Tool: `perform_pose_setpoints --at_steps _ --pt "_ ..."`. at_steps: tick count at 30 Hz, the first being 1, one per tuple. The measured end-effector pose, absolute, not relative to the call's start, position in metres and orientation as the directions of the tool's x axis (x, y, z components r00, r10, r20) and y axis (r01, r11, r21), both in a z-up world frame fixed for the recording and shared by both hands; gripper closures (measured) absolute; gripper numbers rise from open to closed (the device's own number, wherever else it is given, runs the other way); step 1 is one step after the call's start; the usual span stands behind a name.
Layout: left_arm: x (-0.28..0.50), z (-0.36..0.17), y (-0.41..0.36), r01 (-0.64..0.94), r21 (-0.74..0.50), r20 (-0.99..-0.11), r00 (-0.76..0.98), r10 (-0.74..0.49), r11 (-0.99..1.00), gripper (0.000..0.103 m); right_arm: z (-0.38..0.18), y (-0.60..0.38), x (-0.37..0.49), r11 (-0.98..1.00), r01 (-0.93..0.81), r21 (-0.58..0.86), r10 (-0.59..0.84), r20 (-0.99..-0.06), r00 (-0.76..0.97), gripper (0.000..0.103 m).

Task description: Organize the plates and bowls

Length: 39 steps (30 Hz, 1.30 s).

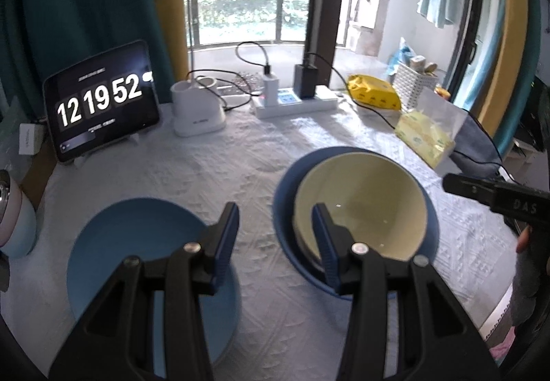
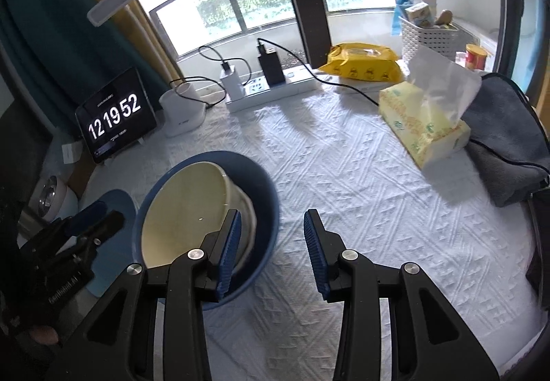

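In the left wrist view, we are holding our left gripper point(image 1: 275, 236) above the white tablecloth point(image 1: 213, 171) with its jaws spread wide and nothing between them. Under its left finger a light blue plate point(image 1: 137, 236) is lying flat on the cloth. Under its right finger a cream bowl point(image 1: 364, 202) is sitting nested inside a dark blue bowl point(image 1: 285, 188), leaning toward that bowl's right side. The two bowls are resting just beside the plate, with a strip of cloth between them. At the right edge the tip of our right gripper point(image 1: 481, 192) is poking in, apart from the bowls. At the back a tablet point(image 1: 99, 99) is showing 12 19 52, beside a white lamp base point(image 1: 196, 109).

In the right wrist view, we are holding the right gripper point(image 2: 271, 243) with its jaws likewise spread and gripping nothing. Its left finger is overlapping the cream bowl point(image 2: 185, 205) nested in the dark blue bowl point(image 2: 261, 188); we cannot tell whether it is touching. Beyond them the light blue plate point(image 2: 117, 202) is showing, partly hidden by our left gripper point(image 2: 99, 219). A tissue box point(image 2: 422, 126) is sitting well apart, to the right.
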State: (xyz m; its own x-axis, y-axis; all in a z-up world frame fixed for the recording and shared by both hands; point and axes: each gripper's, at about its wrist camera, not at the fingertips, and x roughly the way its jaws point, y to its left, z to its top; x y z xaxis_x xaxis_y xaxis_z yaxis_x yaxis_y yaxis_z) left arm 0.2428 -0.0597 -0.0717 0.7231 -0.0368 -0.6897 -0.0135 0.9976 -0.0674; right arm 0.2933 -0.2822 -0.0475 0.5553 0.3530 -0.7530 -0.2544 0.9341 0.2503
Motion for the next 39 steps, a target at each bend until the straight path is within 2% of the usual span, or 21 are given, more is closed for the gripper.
perform_pose_setpoints --at_steps 17,32,39 --pt "0.265 -0.110 -0.057 -0.035 -0.048 -0.760 0.650 -0.014 0.998 0.057 -0.085 -0.285 0.315 0.908 -0.271 0.318 0.414 -0.776 0.476 0.063" --pt "0.273 -0.114 -0.050 -0.058 -0.097 -0.764 0.644 -0.037 0.994 0.056 -0.102 -0.278 0.323 0.904 -0.252 0.345 0.426 -0.781 0.457 0.063" --pt "0.272 -0.113 -0.055 -0.056 -0.092 -0.746 0.665 -0.031 0.994 0.059 -0.105 -0.270 0.321 0.930 -0.202 0.308 0.368 -0.804 0.468 0.063"
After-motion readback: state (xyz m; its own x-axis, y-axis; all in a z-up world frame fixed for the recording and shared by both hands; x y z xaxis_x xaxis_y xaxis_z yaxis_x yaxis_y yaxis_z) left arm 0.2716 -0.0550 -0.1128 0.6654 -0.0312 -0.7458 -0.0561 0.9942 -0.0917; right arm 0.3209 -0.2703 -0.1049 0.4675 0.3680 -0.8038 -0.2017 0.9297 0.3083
